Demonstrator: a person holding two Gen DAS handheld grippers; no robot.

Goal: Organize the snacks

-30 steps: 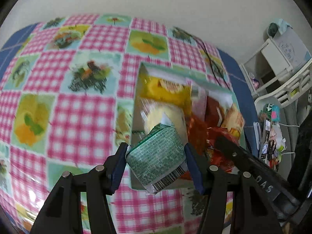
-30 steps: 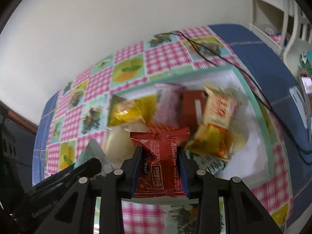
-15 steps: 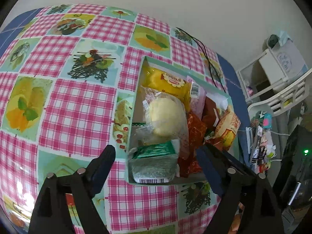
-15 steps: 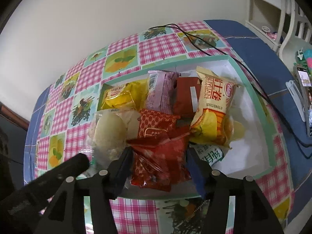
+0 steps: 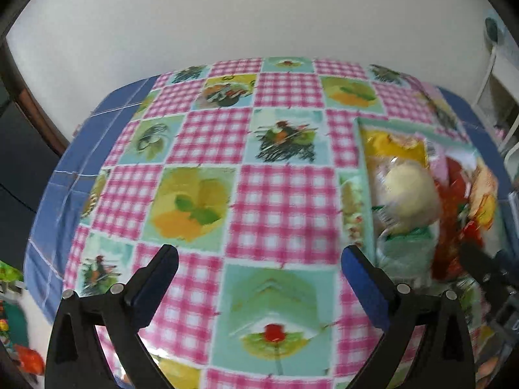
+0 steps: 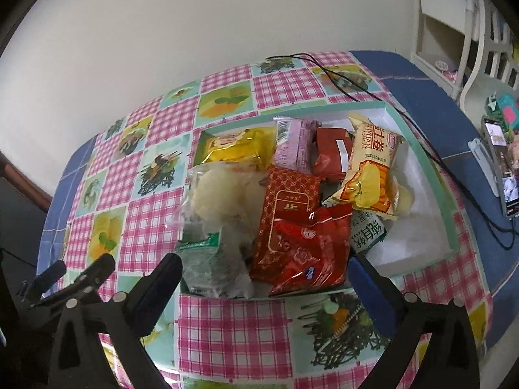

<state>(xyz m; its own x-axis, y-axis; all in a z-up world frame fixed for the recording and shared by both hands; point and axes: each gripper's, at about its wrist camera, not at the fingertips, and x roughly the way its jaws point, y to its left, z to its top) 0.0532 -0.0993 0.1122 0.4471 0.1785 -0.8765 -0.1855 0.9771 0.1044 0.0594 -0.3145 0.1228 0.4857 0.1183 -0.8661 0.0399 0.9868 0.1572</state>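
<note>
Nearest my lens, right wrist view: right tool (image 6: 264,277) has jaws opening wide, nothing between them, poised just short of the box's (image 6: 449,223) near rim. The red snack pack (image 6: 305,253) lies inside the box directly ahead, against the near wall, long axis running roughly away from me. The green pack (image 6: 207,259) sits beside it to the left, w/ a clear-bagged bun (image 6: 217,194) behind. Farther back: yellow pack (image 6: 233,144), pink pack, tall yellow-orange bag (image 6: 373,165).

Left tool (image 5: 259,267) also opening, empty, over bare checked bench (image 5: 279,207); the box lies off to its right. I judge right tool nearer to the snacks.

Right view shows the full box contents sharply, plus a cable and phone at far right; left view gives only a blurred edge of them, but more open bench.
</note>
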